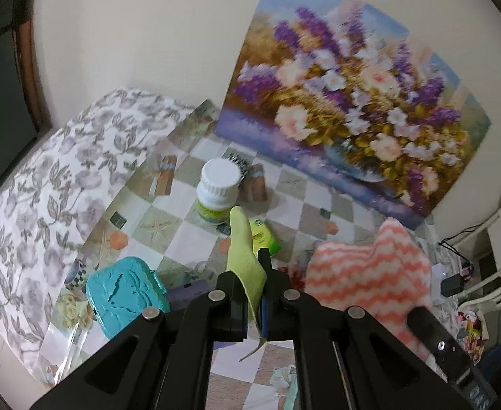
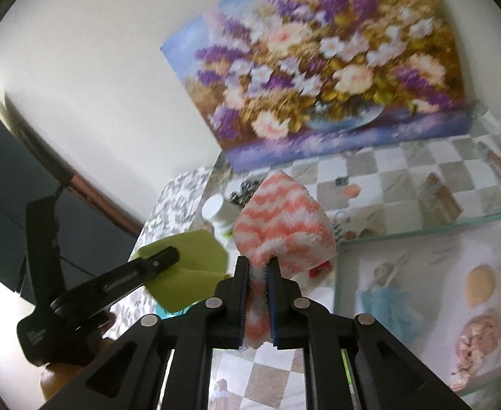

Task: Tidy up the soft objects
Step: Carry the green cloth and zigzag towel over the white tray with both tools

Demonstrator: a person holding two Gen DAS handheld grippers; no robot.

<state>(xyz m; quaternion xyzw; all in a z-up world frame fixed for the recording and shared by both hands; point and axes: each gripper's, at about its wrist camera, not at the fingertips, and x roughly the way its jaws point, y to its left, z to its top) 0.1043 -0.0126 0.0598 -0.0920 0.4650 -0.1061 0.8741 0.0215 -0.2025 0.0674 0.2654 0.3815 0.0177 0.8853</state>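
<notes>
Holding one cloth apiece, both grippers are up off the table. Count: two cloths, two grippers, one white-capped bottle [image 1: 217, 191], one teal case [image 1: 127, 295], one small green packet [image 1: 266, 237], one flower painting [image 1: 353, 102] leaning on the wall, one picture mat [image 2: 431, 290] flat on the checkered tablecloth [image 1: 178, 212].

Left gripper [image 1: 255, 280]: jaws clenched on the yellow-green cloth [image 1: 243, 256]. Thin, flat, felt-like sheet, plain colour, no pattern. It stands up out of the jaws in a narrow fold; a thin corner pokes out below the pads. In the right wrist view the same cloth spreads wide beyond the left gripper's finger, hanging clear of the table near the floral-covered surface [image 1: 45, 184].

Right gripper [image 2: 258, 273]: jaws clenched on the pink-and-white cloth [image 2: 284, 225]. Thick, fluffy pile, wavy zigzag stripes in coral and white. It is pinched along a bunched edge, the rest puffing up and forward in a rounded mound; some fluff shows between the pads lower down.

The two cloths are held side by side, near each other but apart, yellow-green one on the left. The bottle sits on the tablecloth beyond them, the packet just beside it. Painting blurred.
</notes>
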